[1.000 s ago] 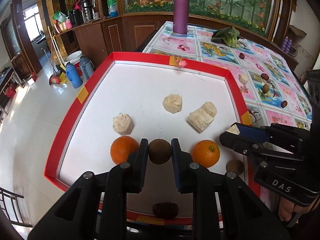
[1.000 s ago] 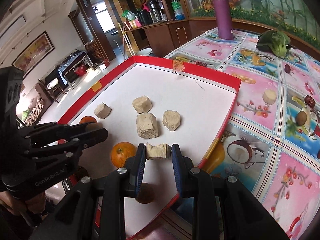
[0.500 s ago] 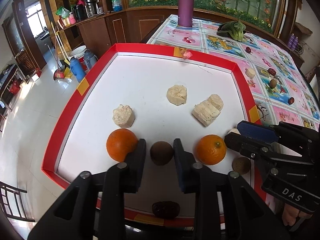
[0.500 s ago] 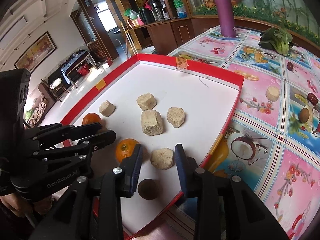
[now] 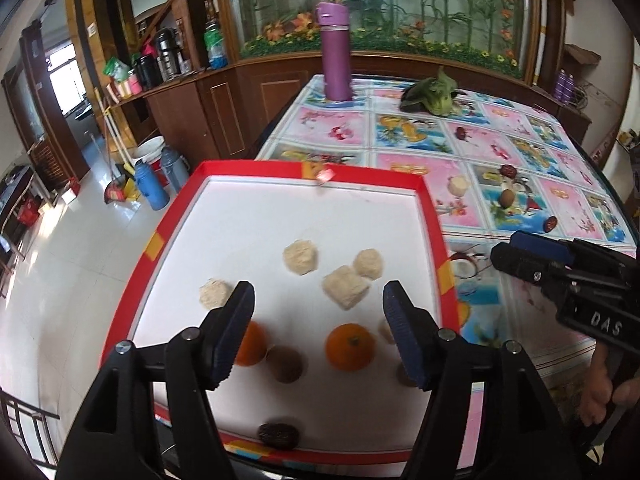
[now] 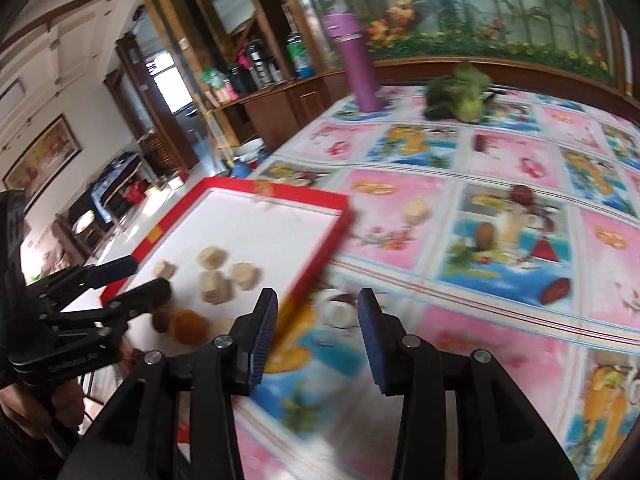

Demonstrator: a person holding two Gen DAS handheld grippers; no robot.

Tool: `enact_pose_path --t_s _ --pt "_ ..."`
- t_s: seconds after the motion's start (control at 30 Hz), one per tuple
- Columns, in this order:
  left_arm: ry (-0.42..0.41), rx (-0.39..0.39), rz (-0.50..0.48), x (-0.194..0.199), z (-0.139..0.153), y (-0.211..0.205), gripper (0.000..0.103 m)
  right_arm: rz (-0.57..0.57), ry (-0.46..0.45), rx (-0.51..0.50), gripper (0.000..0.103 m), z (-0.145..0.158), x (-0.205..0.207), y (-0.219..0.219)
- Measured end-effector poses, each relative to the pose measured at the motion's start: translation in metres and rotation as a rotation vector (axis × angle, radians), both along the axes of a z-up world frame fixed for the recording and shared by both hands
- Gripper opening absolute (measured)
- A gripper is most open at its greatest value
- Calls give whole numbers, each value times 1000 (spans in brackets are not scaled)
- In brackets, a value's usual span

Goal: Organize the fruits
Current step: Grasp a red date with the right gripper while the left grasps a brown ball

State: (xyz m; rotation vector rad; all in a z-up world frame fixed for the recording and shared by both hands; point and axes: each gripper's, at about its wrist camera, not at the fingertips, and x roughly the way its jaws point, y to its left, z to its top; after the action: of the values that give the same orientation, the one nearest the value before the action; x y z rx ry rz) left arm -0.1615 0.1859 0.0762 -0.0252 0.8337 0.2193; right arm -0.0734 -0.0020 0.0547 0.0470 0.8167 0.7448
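Note:
A white tray with a red rim holds two oranges, a brown kiwi, a dark date and several pale banana chunks. My left gripper hangs open above the tray's near half with nothing between its fingers. One orange is partly hidden behind its left finger. My right gripper is open and empty over the tablecloth, just right of the tray's rim. On the cloth lie a banana chunk, a kiwi and dates.
A purple bottle and leafy greens stand at the table's far end. The right gripper shows at the right of the left wrist view, held by a hand. A wooden counter and tiled floor lie to the left.
The left gripper opened wide, let go of the kiwi and drew back. The right gripper released its banana chunk onto the tray and swung right over the tablecloth.

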Motion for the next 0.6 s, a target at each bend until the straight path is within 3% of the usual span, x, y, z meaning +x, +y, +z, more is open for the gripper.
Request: enact_pose_path --t_s 0.3,0.6 --pt "5 -6 -101 19 5 -40 69 -245 83 -45 42 -18 36 -85" --pt "8 8 -186 32 12 -74 69 -356 111 -148 40 -32 74 -86"
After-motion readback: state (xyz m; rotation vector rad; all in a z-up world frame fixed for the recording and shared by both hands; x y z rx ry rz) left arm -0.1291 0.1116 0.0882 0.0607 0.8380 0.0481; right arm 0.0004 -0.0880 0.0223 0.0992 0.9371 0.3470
